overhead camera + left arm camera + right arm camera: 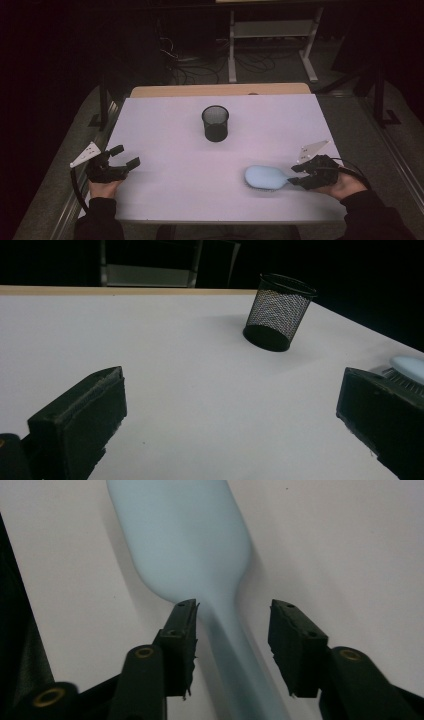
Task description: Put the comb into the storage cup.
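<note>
Here, near the tabletop's (175,175) front right corner, we see the right gripper (298,175) resting low over the surface, its jaws parted around the handle of the pale blue hairbrush (265,177). In the right gripper view the handle runs up between the two black jaws; one jaw sits just beside or barely against it, the other stands clear with bare table showing in the gap, so the pads do not clamp it. The brush lies flat, its head pointing toward the middle of the table, away from the hand. From above we make out dark bristles under the head's near edge, which the right gripper view, looking down on the smooth back, leaves hidden. Over at the front left corner the left gripper (126,156) is held just above the surface, jaws spread wide with nothing between them. Its own view gives us the brush head low at the far right, bristles downward. Farther back, toward the middle of the far edge, stands the black mesh cup (215,122), upright and well apart from both grippers.
</note>
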Demonstrator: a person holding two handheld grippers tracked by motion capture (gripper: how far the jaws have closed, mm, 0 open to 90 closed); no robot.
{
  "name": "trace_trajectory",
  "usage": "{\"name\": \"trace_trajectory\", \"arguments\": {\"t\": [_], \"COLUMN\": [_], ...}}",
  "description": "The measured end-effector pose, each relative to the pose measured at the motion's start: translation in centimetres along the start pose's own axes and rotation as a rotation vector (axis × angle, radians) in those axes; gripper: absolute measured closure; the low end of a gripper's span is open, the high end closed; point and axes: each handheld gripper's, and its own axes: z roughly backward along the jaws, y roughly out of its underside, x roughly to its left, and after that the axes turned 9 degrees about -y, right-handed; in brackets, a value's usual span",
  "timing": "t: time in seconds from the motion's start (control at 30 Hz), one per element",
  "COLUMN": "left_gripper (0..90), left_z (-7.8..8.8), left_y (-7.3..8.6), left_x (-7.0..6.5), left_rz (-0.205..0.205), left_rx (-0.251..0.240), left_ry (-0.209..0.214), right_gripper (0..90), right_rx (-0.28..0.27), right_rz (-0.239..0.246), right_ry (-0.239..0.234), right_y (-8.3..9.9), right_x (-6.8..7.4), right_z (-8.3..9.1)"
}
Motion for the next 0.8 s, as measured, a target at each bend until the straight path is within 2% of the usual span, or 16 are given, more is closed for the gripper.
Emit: {"name": "trace_trajectory", "arguments": {"t": [0.2, 0.27, 0.4, 0.63, 0.8], "left_gripper": [0.0, 0.0, 0.0, 0.0, 0.0], "left_z": [0.0, 0.0, -0.1, -0.1, -0.2], "left_y": [0.0, 0.0, 0.0, 0.0, 0.0], "left_x": [0.0, 0.0, 0.0, 0.0, 0.0], "left_rz": [-0.002, -0.001, 0.000, -0.003, -0.006], "left_rx": [-0.001, -0.001, 0.002, 0.004, 0.007], "left_ry": [0.001, 0.002, 0.004, 0.007, 0.008], "right_gripper": [38.9, 32.0, 25.3, 26.4, 37.5], "right_rx": [0.050, 0.073, 0.110, 0.156, 0.172], "right_rz": [0.024, 0.029, 0.040, 0.068, 0.093], "right_ry": [-0.029, -0.020, -0.011, -0.042, -0.040], "right_y": [-0.3, -0.4, -0.6, -0.7, -0.6], "right_x": [0.1, 0.1, 0.0, -0.5, -0.7], "right_z": [-0.6, -1.0, -1.8, -2.7, -3.0]}}
